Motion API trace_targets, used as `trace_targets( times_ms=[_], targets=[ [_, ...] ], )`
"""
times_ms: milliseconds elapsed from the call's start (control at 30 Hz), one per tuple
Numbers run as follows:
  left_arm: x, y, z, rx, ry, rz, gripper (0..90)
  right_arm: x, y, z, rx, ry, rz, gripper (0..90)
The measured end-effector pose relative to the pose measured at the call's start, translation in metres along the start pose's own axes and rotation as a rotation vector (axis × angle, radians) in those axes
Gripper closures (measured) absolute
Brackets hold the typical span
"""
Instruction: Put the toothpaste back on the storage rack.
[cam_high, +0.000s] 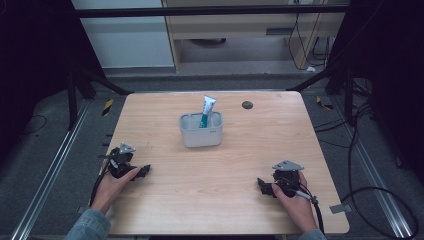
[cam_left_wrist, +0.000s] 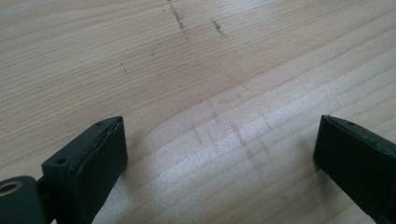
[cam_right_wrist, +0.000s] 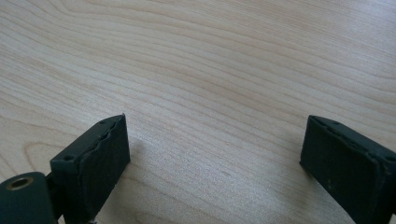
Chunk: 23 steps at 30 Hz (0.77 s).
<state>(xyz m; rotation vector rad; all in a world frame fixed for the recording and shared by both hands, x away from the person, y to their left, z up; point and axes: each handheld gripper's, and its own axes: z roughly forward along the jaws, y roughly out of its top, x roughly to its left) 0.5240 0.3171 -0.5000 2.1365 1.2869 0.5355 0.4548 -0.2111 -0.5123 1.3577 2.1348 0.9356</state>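
A grey bin (cam_high: 201, 131) sits on the wooden table (cam_high: 225, 200). A white and green tube (cam_high: 207, 111) stands inside the bin, tilted, with its top sticking out. The left tool (cam_high: 145, 171) rests on the table, well in front of the bin and off to its left. Its jaws are wide apart, with bare wood between them. The right tool (cam_high: 262, 186) rests well in front of the bin and off to its right. Its jaws are wide apart too.
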Motion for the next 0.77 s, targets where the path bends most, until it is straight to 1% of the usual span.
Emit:
trace_targets(
  times_ms=[100, 433, 767],
  targets=[
    [0.0013, -0.0002, 0.0030, -0.015, -0.013, -0.007, 1.4, 0.0001, 0.0000, 0.0000, 0.000, 0.000, 0.002, 8.3],
    [0.0018, -0.0017, 0.0085, -0.071, -0.022, -0.007, 0.0, 0.0000, 0.0000, 0.0000, 0.000, 0.000, -0.001, 8.3],
    [0.0022, -0.0013, 0.0092, -0.074, -0.029, -0.006, 0.0, -0.0002, 0.0000, 0.0001, 0.000, 0.001, 0.001, 8.1]
  ],
)
